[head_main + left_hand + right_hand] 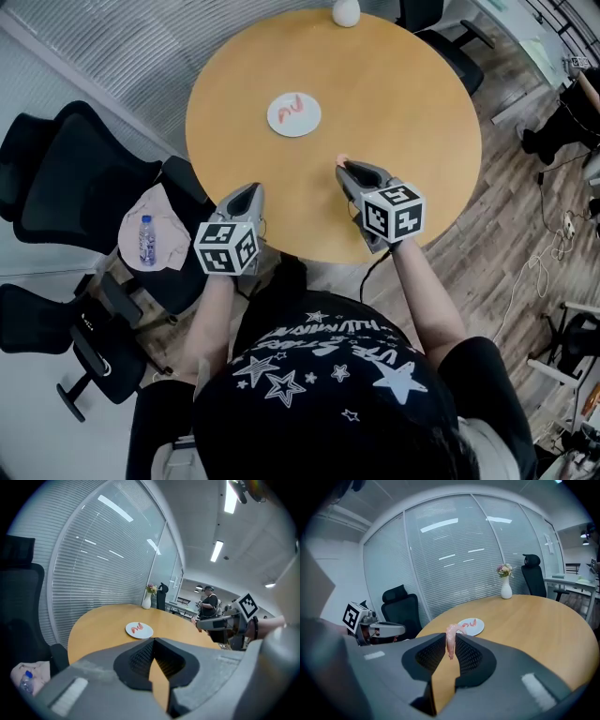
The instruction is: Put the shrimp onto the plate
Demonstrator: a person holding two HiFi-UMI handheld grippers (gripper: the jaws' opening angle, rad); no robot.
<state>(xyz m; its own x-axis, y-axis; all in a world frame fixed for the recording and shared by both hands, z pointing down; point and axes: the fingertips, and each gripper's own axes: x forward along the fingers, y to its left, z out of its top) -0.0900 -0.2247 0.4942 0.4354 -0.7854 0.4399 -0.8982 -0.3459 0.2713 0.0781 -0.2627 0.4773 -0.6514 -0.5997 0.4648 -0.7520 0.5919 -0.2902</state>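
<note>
Your right claw (450, 638) pinches the pale pink shrimp (450, 646), long axis hanging vertical between the pads. The small white round plate (475, 630) lies ahead on the round tan bench (534, 620), well apart. Your left claw (153, 642) is pressed together, empty, farther off.

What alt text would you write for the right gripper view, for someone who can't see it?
The right gripper pinches a pale pink shrimp between its jaws, above a round wooden table. Beyond it sits a white plate with pink pieces on it.
</note>
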